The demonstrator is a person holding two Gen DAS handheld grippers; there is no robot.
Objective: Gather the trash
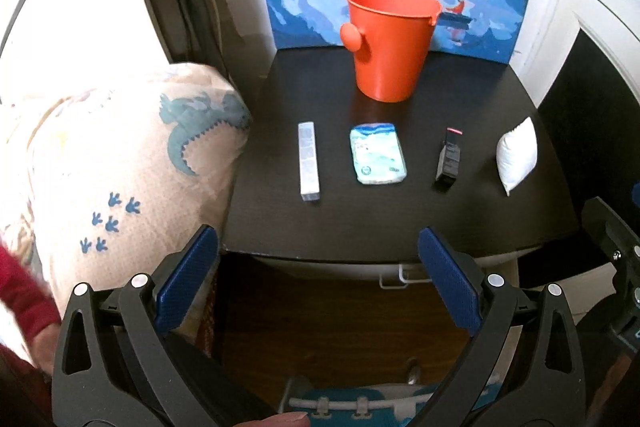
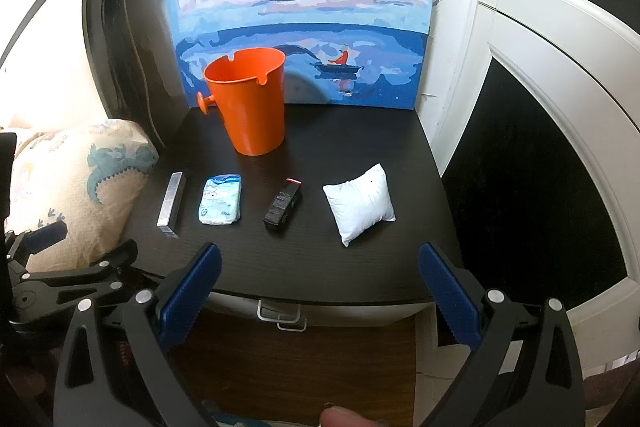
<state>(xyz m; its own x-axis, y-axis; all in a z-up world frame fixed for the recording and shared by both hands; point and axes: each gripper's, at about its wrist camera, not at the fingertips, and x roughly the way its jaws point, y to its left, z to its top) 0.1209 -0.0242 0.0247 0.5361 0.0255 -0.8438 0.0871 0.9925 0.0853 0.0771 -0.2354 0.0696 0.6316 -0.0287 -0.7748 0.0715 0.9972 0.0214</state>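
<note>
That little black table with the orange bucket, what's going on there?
A person holds a gripper in each hand, and both the left gripper and the right gripper hang open in front of the black table, holding nothing. Four items lie in a row untouched: a silver stick, a tissue pack, a black box and a small white pillow. The orange bucket stands behind them.
</note>
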